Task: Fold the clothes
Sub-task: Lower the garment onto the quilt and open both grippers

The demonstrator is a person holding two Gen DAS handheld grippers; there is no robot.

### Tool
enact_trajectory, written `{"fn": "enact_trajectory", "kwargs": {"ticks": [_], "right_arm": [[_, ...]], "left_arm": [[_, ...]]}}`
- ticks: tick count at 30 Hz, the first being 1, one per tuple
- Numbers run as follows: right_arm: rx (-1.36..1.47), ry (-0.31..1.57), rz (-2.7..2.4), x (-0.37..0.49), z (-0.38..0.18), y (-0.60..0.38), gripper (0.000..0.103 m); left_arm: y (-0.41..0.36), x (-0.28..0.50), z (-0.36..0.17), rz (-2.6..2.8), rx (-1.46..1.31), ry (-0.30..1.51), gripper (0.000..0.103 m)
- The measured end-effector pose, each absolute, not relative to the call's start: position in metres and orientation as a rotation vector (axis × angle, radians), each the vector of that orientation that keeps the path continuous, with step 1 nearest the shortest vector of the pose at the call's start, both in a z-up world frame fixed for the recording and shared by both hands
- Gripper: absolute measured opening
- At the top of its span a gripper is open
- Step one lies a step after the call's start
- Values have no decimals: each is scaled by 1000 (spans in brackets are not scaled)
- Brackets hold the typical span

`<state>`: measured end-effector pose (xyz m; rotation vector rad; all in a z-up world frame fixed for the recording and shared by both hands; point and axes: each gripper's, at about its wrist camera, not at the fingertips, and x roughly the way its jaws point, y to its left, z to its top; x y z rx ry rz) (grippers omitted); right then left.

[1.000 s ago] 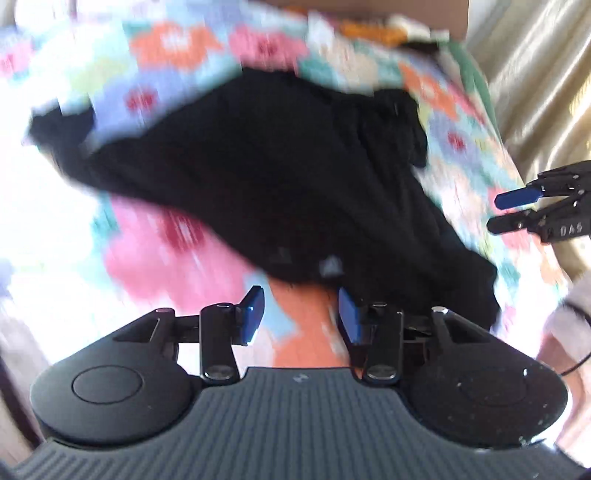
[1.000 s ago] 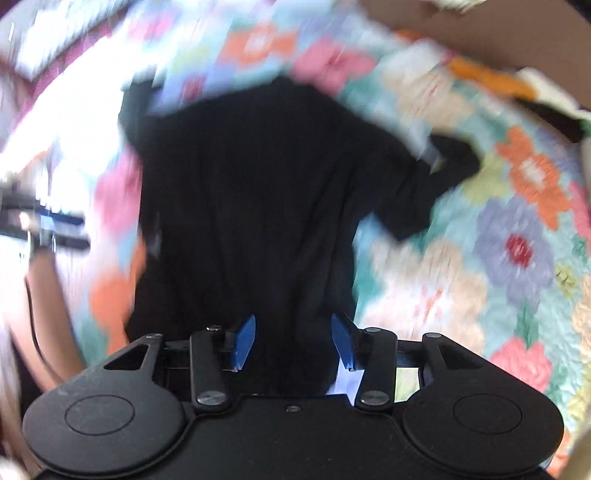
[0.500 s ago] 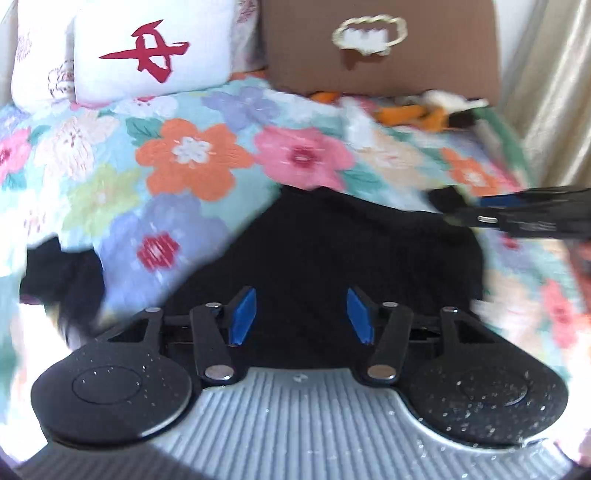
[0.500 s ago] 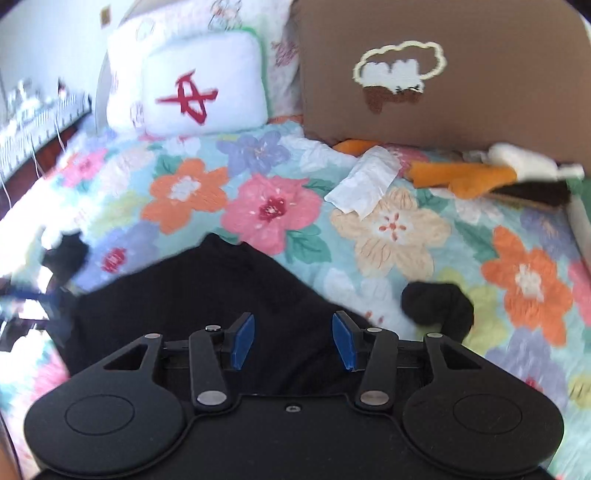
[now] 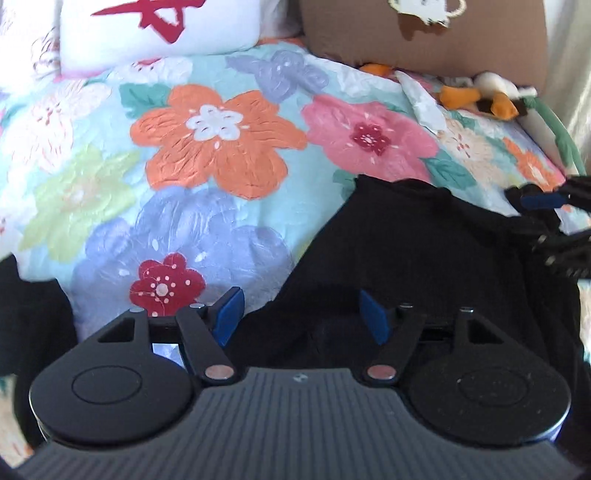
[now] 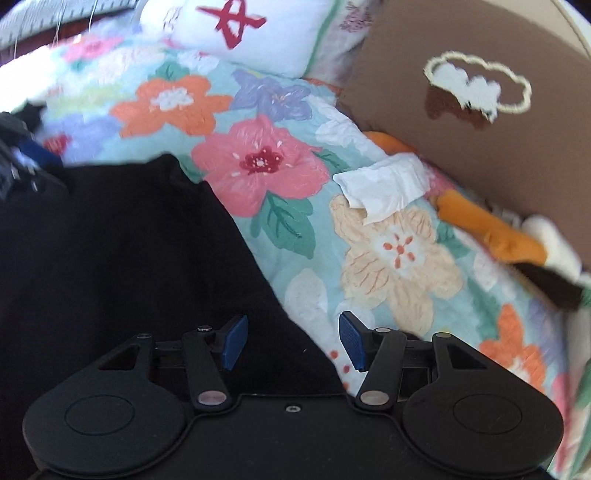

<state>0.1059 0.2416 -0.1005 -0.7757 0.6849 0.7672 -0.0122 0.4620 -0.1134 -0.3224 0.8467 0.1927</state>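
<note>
A black garment (image 5: pixel 424 254) lies on a bright floral quilt (image 5: pixel 207 147). In the left wrist view my left gripper (image 5: pixel 301 317) is open and low over the garment's left edge, with the cloth between and under its blue fingers. In the right wrist view the garment (image 6: pixel 122 243) fills the left side, and my right gripper (image 6: pixel 293 341) is open over its right edge, where cloth meets quilt (image 6: pixel 295 206). Each gripper shows blurred at the edge of the other's view. Neither holds cloth.
A white pillow with a red mark (image 5: pixel 155 29) and a brown cushion (image 6: pixel 480 122) stand at the bed's head. A white crumpled cloth (image 6: pixel 384 184) and an orange and white plush toy (image 6: pixel 509 240) lie beside the cushion. Another black piece (image 5: pixel 29 317) lies at far left.
Both grippers have dropped closer to the bed and moved forward over the garment. The views swung from looking down on the spread garment to looking toward the pillows. Both jaws stay open.
</note>
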Motion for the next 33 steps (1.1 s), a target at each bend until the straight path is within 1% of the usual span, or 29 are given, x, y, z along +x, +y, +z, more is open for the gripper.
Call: {"fn": "enact_trajectory", "kwargs": {"ticks": [3, 4, 5, 6, 7, 8, 9, 11, 13, 16, 19, 23, 25, 26, 27, 29, 30, 31, 33], "right_arm": [[-809, 705, 805, 104, -114, 247, 59], [-812, 688, 807, 102, -116, 246, 57], [-805, 652, 805, 100, -115, 246, 51], [-807, 607, 794, 98, -116, 246, 31], [-822, 565, 776, 94, -117, 247, 23], [-841, 535, 768, 91, -119, 249, 15], [-857, 519, 770, 88, -121, 249, 4], [-879, 486, 754, 85, -123, 250, 4], [-871, 436, 726, 85, -115, 249, 3], [-784, 376, 694, 99, -88, 251, 3], [-679, 319, 655, 120, -61, 264, 3], [-618, 238, 613, 138, -32, 281, 3], [-560, 251, 620, 149, -23, 287, 4], [-534, 274, 626, 155, -21, 291, 4], [-514, 310, 636, 161, -24, 295, 5], [-509, 420, 636, 173, -35, 303, 23], [-512, 468, 612, 175, -40, 304, 43], [-509, 507, 585, 174, -45, 303, 56], [-459, 571, 577, 168, -46, 291, 58]], "left_arm": [[454, -10, -118, 185, -285, 850, 65], [450, -9, -119, 181, -261, 858, 63], [444, -7, -120, 206, -217, 877, 48], [436, -5, -120, 232, -161, 889, 33], [429, -4, -117, 232, -127, 887, 25], [423, -2, -116, 230, -113, 884, 9], [418, -1, -114, 242, -86, 885, 8], [411, 1, -110, 278, -28, 874, 6], [408, 1, -103, 323, 22, 842, 6], [428, 5, -82, 365, -78, 811, 6], [438, 11, -60, 398, -99, 757, 6], [458, 19, -36, 479, -49, 636, 6], [474, 21, -31, 519, -85, 569, 7], [482, 24, -35, 523, -123, 562, 11], [491, 29, -43, 512, -161, 590, 20], [500, 39, -69, 508, -178, 710, 32], [500, 39, -79, 510, -158, 740, 32], [498, 37, -88, 510, -135, 763, 34], [496, 27, -96, 503, -146, 804, 52]]}}
